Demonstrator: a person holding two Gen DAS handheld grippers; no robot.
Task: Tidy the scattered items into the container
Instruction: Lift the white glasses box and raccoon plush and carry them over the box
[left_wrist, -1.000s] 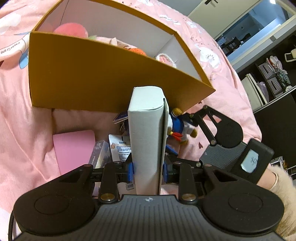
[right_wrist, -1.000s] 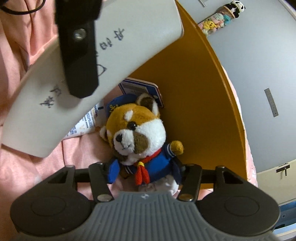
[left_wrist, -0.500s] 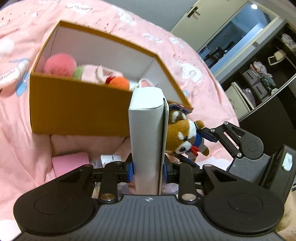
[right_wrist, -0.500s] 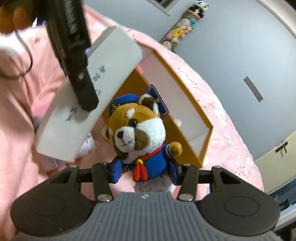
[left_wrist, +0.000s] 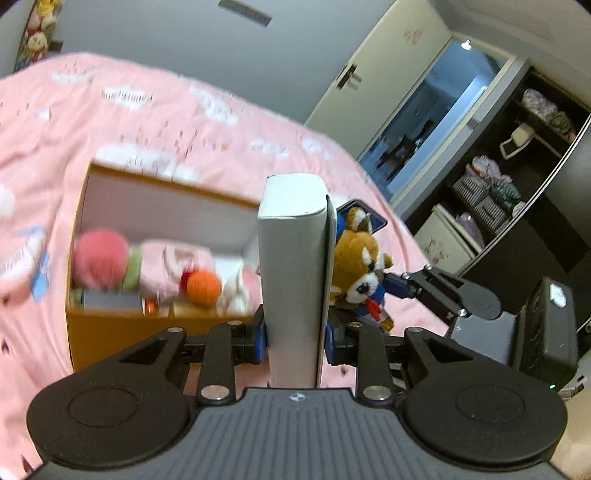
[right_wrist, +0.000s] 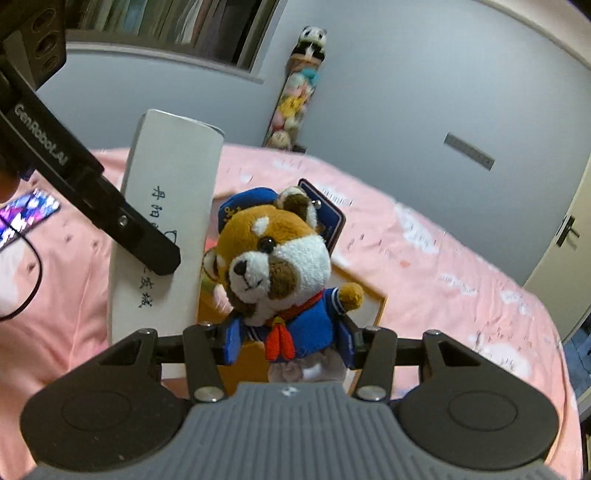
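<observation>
My left gripper (left_wrist: 293, 341) is shut on a tall white carton (left_wrist: 291, 266), held upright above the near wall of the orange cardboard box (left_wrist: 110, 332). Inside the box lie a pink pompom (left_wrist: 99, 258), an orange ball (left_wrist: 203, 286) and other soft items. My right gripper (right_wrist: 286, 343) is shut on the body of a red panda plush in a blue sailor suit (right_wrist: 273, 266). In the left wrist view the plush (left_wrist: 360, 273) hangs just right of the carton. In the right wrist view the carton (right_wrist: 166, 229) stands to the plush's left, and a corner of the box (right_wrist: 373, 310) shows behind the plush.
Everything rests on a pink bedspread (left_wrist: 184, 122). A colourful flat item (right_wrist: 26, 214) and a black cable (right_wrist: 33, 280) lie at the left. A door (left_wrist: 373, 96) and dark shelves (left_wrist: 517, 166) stand beyond the bed. A column of soft toys (right_wrist: 295, 96) hangs on the grey wall.
Both grippers have risen with the carton and the plush still gripped. The box's inside now shows from above, and the small items on the bed have dropped out of sight.
</observation>
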